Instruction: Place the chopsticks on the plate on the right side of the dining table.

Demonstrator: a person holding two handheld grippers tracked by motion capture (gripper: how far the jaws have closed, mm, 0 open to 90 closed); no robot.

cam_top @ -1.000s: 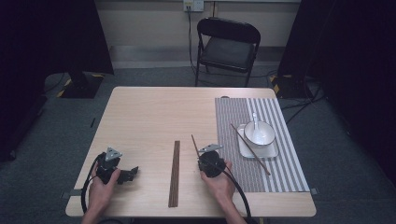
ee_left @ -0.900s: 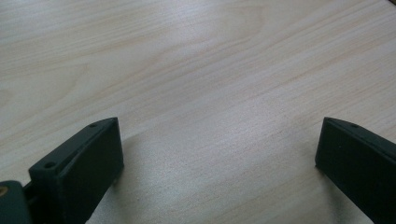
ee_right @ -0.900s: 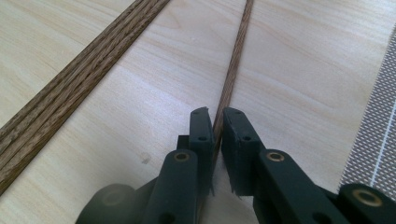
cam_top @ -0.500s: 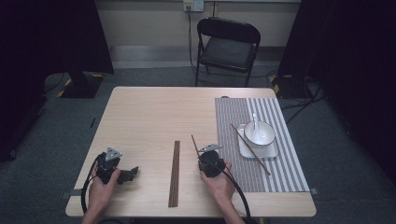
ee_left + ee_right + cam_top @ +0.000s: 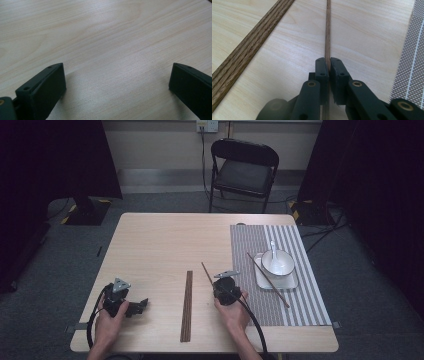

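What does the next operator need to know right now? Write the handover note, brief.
Right gripper: shut on one chopstick, which lies on the bare table beside the long wooden strip.
Left gripper: open, nothing between the jaws, low over the table.
Second chopstick lies across the white tray by the bowl on the striped mat.
Done: grasp. Left: probably carry the chopstick to the mat.

This looks like a recording studio or lab set-up rather than a home. A plain pale wooden desk (image 5: 165, 245) stands alone on grey carpet (image 5: 350, 310), hemmed in by dark curtains (image 5: 55, 160) on both sides. Behind it sits a black folding chair (image 5: 244, 170) under a wall socket (image 5: 208, 125), and loose cables (image 5: 320, 220) trail across the floor — probably for the rig.
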